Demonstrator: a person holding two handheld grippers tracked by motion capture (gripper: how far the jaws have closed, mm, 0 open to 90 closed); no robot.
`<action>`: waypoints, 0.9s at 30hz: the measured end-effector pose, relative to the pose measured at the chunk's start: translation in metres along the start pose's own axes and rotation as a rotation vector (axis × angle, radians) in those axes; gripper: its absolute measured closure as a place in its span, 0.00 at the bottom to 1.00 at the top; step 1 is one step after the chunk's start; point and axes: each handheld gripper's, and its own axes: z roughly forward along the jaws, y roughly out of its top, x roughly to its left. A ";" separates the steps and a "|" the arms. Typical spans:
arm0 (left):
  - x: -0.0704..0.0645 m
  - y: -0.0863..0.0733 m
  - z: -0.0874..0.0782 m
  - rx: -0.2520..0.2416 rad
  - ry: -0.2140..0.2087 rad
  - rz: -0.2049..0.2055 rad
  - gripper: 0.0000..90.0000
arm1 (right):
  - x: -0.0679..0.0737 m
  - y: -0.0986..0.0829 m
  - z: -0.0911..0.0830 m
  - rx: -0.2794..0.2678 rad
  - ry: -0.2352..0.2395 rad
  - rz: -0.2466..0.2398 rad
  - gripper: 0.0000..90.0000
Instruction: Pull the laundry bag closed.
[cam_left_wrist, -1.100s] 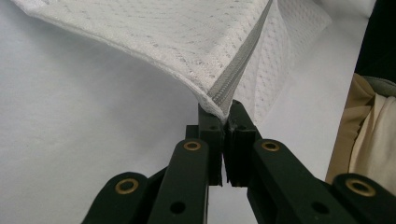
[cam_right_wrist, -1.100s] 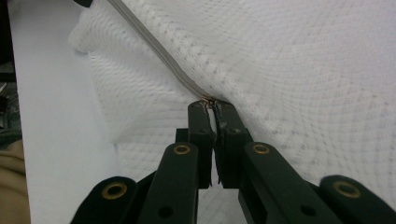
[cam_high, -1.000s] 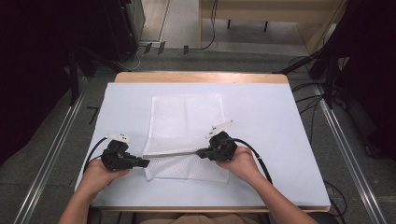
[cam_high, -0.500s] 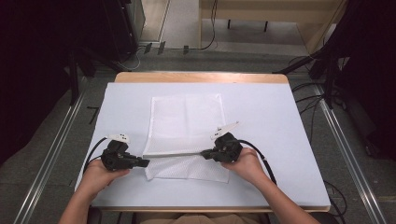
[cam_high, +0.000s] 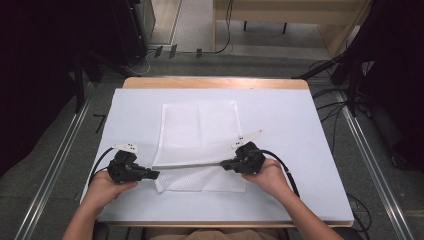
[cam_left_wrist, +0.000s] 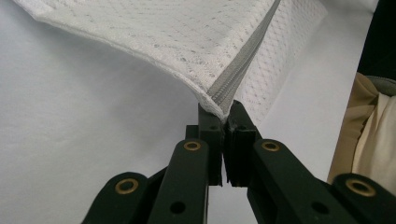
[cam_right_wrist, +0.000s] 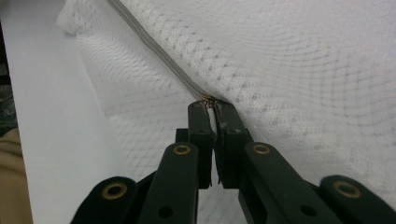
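Note:
A white mesh bag (cam_high: 199, 129) lies flat in the middle of the white table (cam_high: 300, 125). Its grey zipper (cam_high: 190, 165) runs taut across the near part, stretched between my two grippers. My left gripper (cam_high: 156, 174) is shut on the bag's left zipper end (cam_left_wrist: 219, 108), and the mesh (cam_left_wrist: 163, 32) rises away from the jaws (cam_left_wrist: 223, 114). My right gripper (cam_high: 225, 163) is shut on the small metal zipper pull (cam_right_wrist: 208, 99) at the right end, seen at its own tips (cam_right_wrist: 211, 106), with the zipper (cam_right_wrist: 159, 51) running off up-left.
White table cover lies bare on both sides of the bag. A wooden table edge (cam_high: 215, 82) shows at the far side. Metal rails (cam_high: 370, 160) and cables run along the floor. The person's hands (cam_high: 272, 177) hold the grippers near the front edge.
My right gripper has slid a little to the right along the zipper line with the pull in it. The left gripper has stayed in place.

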 end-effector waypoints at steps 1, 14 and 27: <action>0.000 0.000 0.000 0.001 -0.001 0.001 0.98 | -0.001 0.000 -0.001 -0.004 -0.001 0.001 0.98; -0.001 0.000 0.002 0.005 -0.009 0.002 0.98 | -0.008 -0.010 -0.012 0.008 -0.015 0.014 0.98; -0.001 0.000 0.001 0.002 -0.003 0.003 0.98 | -0.010 -0.015 -0.022 0.002 -0.025 0.015 0.98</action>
